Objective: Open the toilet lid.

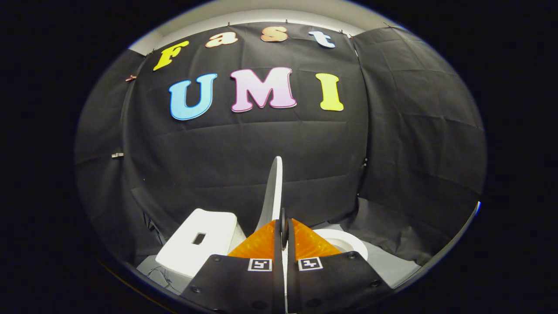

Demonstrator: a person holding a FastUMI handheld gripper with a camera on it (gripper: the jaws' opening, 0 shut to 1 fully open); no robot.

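The white toilet lid (pixel 273 187) stands raised on edge, seen edge-on as a thin white blade rising straight up from between my fingers. My gripper (pixel 284 229) is shut on the lid, one pad pressed on each face of it near its lower part. To the left of the lid sits the white tank (pixel 198 246) with a small dark slot on top. To the right, beyond the right finger, the white rim of the bowl (pixel 344 242) shows uncovered.
The black cloth wall (pixel 244 152) hangs close behind the toilet and wraps round on both sides. A pale floor (pixel 392 266) runs along the right of the bowl. Thin cables (pixel 159 274) lie on the floor left of the tank.
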